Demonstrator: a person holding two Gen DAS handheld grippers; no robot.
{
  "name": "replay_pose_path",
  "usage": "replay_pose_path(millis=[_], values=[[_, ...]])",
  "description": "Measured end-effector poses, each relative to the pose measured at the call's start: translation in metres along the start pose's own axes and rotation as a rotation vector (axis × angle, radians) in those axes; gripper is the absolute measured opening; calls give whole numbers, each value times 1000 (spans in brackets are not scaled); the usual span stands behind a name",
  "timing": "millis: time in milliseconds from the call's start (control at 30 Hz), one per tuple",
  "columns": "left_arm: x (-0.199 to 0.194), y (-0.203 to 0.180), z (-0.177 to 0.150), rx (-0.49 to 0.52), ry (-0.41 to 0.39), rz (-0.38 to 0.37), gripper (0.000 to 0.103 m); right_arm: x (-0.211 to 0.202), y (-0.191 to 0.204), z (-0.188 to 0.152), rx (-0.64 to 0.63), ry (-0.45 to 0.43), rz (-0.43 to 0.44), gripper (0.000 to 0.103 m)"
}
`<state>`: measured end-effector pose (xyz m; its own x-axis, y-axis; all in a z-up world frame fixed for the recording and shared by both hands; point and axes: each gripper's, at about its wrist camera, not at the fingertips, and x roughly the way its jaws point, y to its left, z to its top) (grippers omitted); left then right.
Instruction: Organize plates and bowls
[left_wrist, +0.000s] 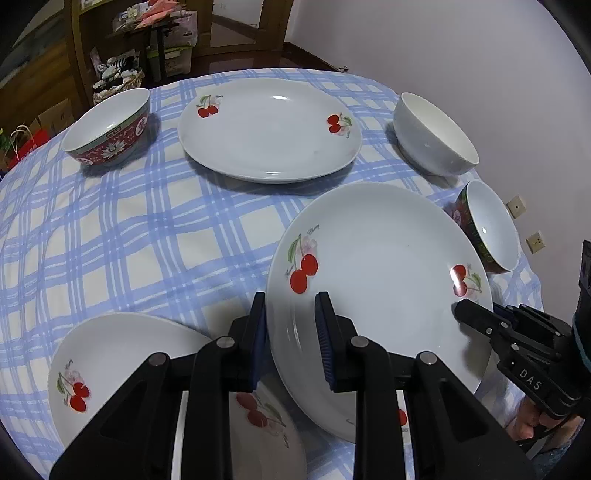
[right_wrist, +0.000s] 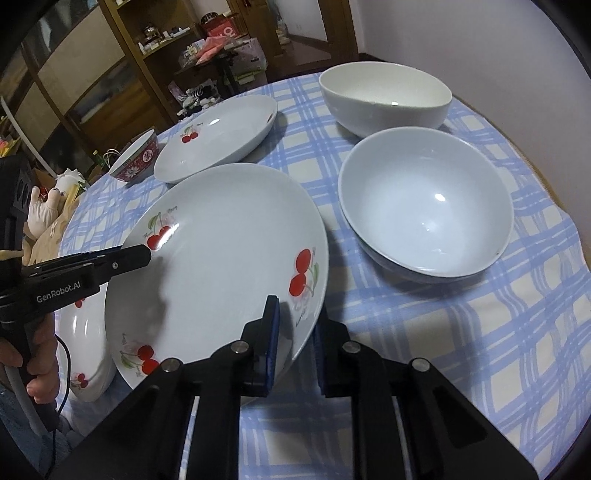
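Through the left wrist view, the left gripper (left_wrist: 291, 332) is clamping its jaws on the near rim of the cherry plate (left_wrist: 380, 280), tilted above the tabletop (left_wrist: 147, 221); lifting evenly matters. Through the right wrist view, the right gripper (right_wrist: 295, 339) is pinching the opposite rim, so both should be rising together toward the lower plate (right_wrist: 88, 332).

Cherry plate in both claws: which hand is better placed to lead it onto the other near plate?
Probably left. The left claw grips the held plate at its rim right beside the near plate; the right claw grips the rim toward the bowl.
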<state>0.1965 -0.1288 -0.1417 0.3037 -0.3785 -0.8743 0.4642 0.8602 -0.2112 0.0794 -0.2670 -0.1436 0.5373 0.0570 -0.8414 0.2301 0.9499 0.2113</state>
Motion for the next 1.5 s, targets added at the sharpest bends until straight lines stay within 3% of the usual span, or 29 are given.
replay_pose_path(millis=[533,1067,1500], values=[[-38,4,-10,-52,-73,9,25,-28,18,0,-59,-101,8,18],[-115,24,-39,-118,-174,117,25,-63,70,-7,-117,-187,91,17],[-171,53,-69,-181,-206,198,25,-82,123,-12,-169,-219,167,15]])
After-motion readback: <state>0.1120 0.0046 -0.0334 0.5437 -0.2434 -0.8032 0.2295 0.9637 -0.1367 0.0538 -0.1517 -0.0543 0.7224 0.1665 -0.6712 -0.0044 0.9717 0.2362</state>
